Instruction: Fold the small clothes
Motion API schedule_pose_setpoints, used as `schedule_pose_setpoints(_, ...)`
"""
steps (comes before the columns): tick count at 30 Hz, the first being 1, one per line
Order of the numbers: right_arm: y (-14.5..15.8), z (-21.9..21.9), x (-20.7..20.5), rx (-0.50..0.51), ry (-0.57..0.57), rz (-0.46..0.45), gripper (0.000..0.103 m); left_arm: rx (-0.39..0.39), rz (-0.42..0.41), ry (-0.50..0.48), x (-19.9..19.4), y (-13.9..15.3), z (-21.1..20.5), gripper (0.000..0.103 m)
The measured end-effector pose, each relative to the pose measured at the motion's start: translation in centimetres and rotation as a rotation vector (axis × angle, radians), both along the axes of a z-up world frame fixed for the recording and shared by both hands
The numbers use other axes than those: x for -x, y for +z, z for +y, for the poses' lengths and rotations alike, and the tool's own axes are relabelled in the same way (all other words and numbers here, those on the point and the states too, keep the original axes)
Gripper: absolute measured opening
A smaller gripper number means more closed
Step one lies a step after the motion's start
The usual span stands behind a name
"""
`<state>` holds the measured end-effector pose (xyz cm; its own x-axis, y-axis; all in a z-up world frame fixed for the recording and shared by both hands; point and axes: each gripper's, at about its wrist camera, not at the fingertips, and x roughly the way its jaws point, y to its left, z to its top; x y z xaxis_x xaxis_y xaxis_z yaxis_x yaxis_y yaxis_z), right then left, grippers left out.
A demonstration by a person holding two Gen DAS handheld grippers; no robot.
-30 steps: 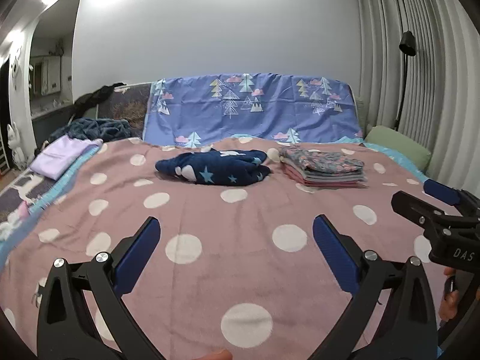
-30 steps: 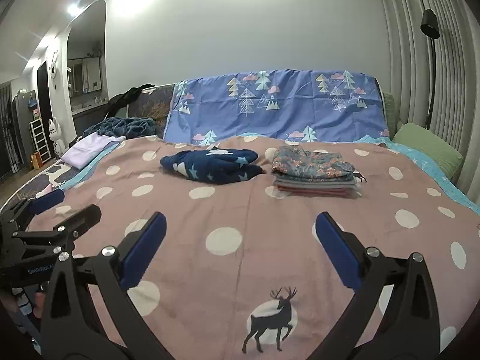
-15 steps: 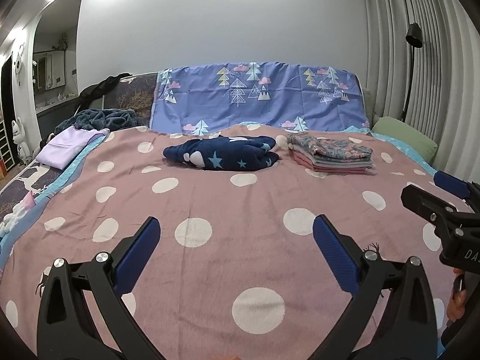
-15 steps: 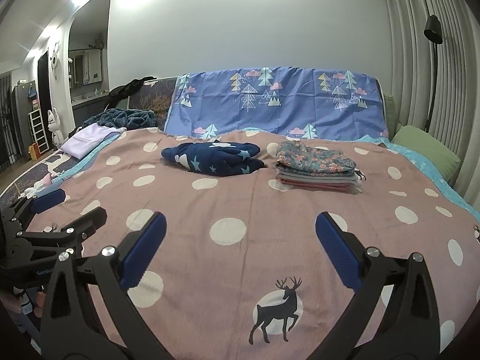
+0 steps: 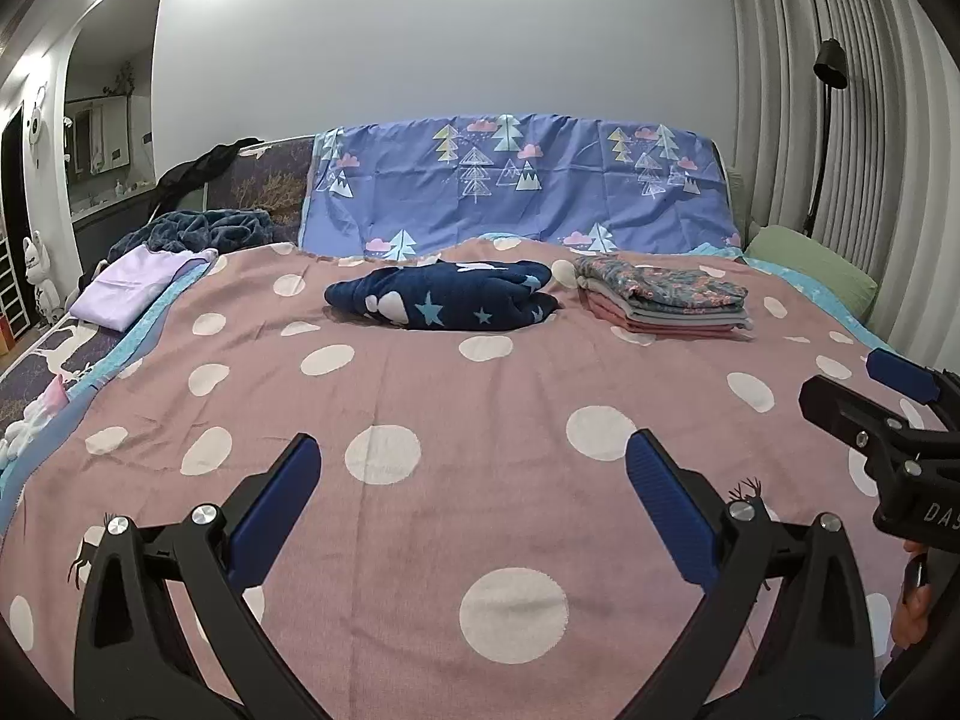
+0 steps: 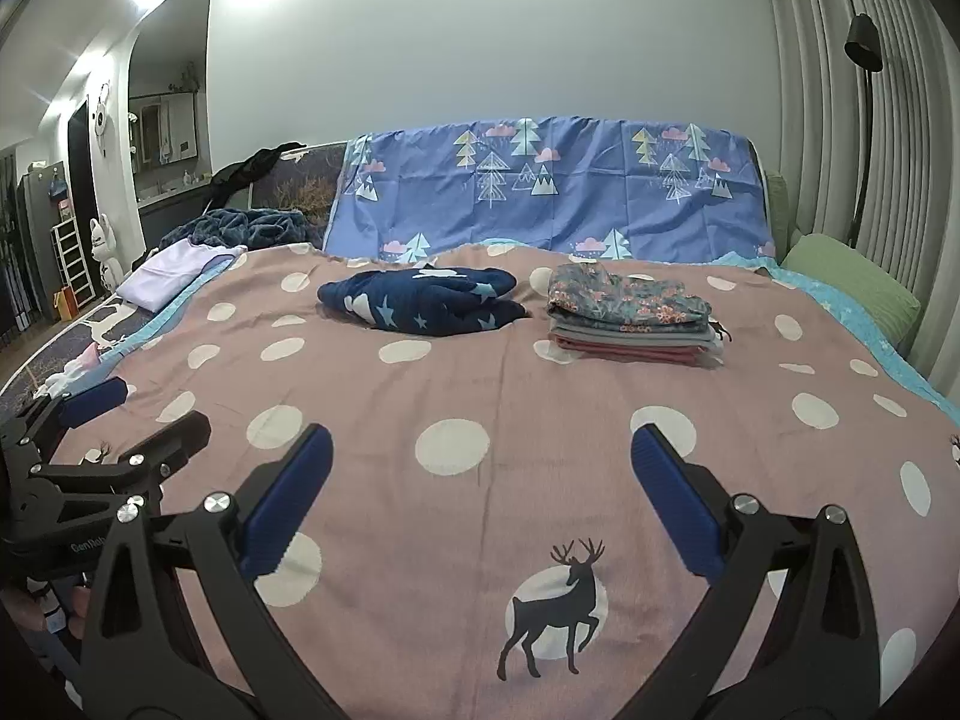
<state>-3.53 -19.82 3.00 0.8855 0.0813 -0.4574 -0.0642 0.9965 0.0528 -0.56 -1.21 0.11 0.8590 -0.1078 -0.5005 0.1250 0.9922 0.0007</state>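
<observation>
Both tools hang low over the near edge of the bed [image 5: 420, 540], side by side and aimed at the headboard, each with its fingers spread wide and nothing between them. The left tool [image 5: 474, 498] sees the right one at its right margin, and the right tool [image 6: 480, 480] sees the left one at its left margin, so the two are near but not touching. That level, empty-handed stance over bare blanket [image 6: 540, 396] reads as a ready pose between garments rather than a grasp in progress.

The work lies toward the far edge of the bed. A navy star-print garment [image 5: 441, 302] sits bunched and loose near the middle of that edge, on the blanket, apart from everything else; its rumpled shape suggests it is the next piece to fold. Just to its right, closer to the far right corner, a stack [image 5: 663, 303] of flat, squared-off clothes rests with edges roughly aligned, which looks like the finished pile, kept clear so folded pieces do not mix with unfolded ones.

A lilac cloth [image 5: 135, 294] lies along the left edge near the far left corner, and a green pillow [image 5: 810, 273] sits at the far right corner.

Reaching the navy garment will probably mean carrying both tools forward across the open blanket.
</observation>
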Motion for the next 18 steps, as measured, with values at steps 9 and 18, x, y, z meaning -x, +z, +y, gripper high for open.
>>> schedule_pose_setpoints(9,-0.36,-0.08,-0.07,-0.003,-0.005,0.003,0.101,-0.018,-0.001,0.005,0.09,-0.30,0.02,0.102)
schedule_pose_setpoints(18,-0.53,-0.21,-0.03,-0.003,-0.008,0.004,0.101,-0.020,-0.002,0.005,0.01,-0.31,-0.14,0.102)
